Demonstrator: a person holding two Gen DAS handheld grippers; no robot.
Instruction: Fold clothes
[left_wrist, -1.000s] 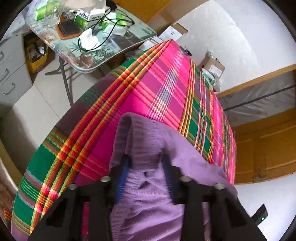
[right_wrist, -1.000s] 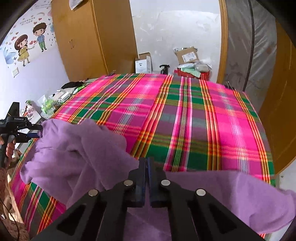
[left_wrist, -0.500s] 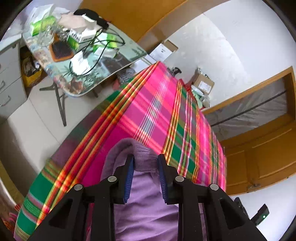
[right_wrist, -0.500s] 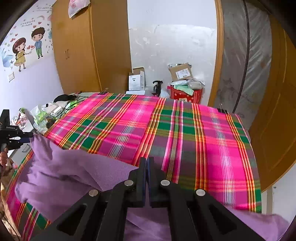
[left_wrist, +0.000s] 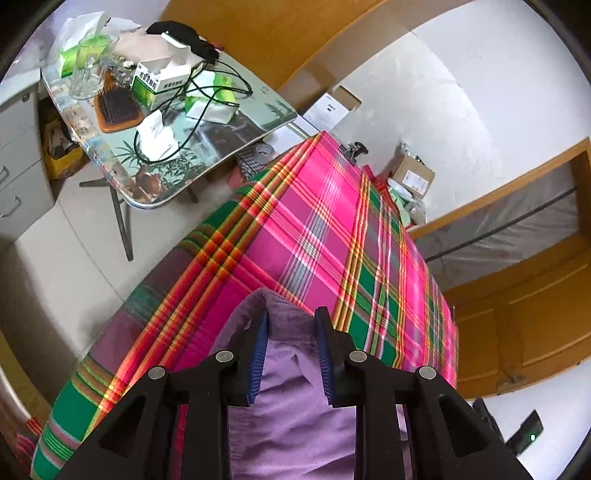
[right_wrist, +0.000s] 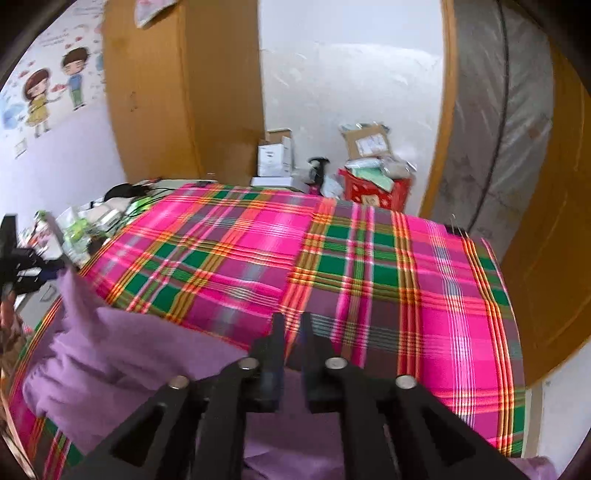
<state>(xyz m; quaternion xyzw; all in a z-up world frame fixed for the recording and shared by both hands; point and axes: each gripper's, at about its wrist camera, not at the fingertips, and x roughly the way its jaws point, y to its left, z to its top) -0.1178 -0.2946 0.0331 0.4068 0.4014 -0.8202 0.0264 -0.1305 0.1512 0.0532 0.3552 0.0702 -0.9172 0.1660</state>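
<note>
Pink-green plaid cloth-covered bed (right_wrist: 369, 266) fills my view ahead of both tongs. Soft purple knit garment (left_wrist: 291, 413) lies on its near edge. My left gripper (left_wrist: 290, 325) is parted around a raised fold; my right gripper (right_wrist: 291, 328), slightly parted, sits over the garment, grip unclear.

We carry two matching tools. Our left gripper (left_wrist: 290, 321) has matte black angular arms, four round silver screw heads, and two flat black fingers lined with ribbed blue pads (left_wrist: 258, 354). Our right gripper (right_wrist: 291, 328) shows the same black frame, four silver screws, and dark blue pads (right_wrist: 275, 380) on its inner faces.
</note>
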